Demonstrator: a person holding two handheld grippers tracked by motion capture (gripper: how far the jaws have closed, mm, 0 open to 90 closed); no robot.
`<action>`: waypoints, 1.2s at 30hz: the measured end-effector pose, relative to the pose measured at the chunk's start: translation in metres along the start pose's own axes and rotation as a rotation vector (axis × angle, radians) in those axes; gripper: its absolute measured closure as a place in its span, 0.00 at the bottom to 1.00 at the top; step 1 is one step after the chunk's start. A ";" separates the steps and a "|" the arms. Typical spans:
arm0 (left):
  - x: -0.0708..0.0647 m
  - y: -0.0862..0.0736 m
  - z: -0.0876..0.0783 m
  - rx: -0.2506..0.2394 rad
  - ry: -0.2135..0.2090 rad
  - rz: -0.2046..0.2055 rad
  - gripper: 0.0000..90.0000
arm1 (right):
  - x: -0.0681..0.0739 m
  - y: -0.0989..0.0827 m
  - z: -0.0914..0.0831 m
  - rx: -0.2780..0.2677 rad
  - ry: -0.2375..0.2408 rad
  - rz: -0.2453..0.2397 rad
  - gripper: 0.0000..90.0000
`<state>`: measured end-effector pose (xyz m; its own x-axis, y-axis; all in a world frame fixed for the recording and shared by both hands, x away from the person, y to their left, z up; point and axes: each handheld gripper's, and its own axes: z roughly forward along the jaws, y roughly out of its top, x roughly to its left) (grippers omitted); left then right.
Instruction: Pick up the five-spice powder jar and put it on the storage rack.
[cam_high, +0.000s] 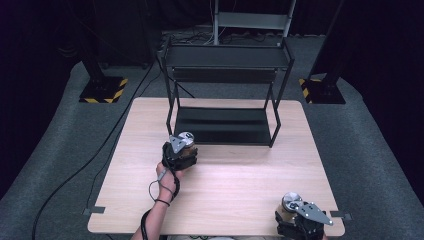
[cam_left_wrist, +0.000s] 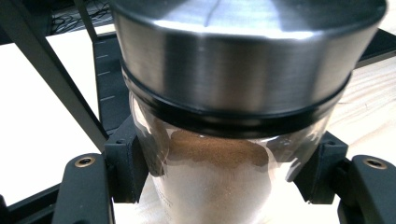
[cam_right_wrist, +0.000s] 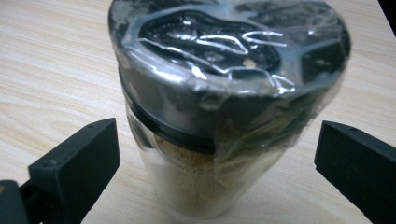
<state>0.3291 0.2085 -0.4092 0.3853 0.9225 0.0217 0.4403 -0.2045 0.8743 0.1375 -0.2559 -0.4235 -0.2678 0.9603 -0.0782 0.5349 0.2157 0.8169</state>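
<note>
While the left gripper (cam_high: 179, 148) clamps the steel-lidded spice jar (cam_left_wrist: 233, 140) just before the black rack (cam_high: 222, 125), apparently for shelving, the right gripper (cam_right_wrist: 215, 154) stands open astride the film-wrapped jar (cam_right_wrist: 224, 121), which rests on the table (cam_high: 240, 175) near its front right corner.

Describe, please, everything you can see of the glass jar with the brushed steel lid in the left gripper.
The clear glass jar with the brushed steel lid stands upright between the left gripper, whose black pads press on its glass sides. A black ring sits under the round metal lid, which is on. Brown powder fills the jar to just under the ring. In the high view it is on or just above the light wooden table, right in front of the black metal shelf rack.
</note>
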 end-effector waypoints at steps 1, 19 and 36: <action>0.000 0.001 0.001 -0.001 0.002 -0.002 0.35 | 0.000 0.000 0.000 0.001 0.000 0.000 0.00; 0.003 0.018 0.010 -0.001 0.002 0.006 0.35 | -0.001 0.000 0.000 0.002 0.000 -0.002 0.00; 0.001 0.032 0.022 0.009 0.009 0.027 0.35 | -0.001 0.000 0.000 0.003 -0.003 -0.003 0.00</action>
<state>0.3615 0.1961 -0.3918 0.3896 0.9196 0.0501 0.4374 -0.2326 0.8687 0.1372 -0.2569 -0.4236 -0.2671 0.9602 -0.0821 0.5363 0.2189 0.8151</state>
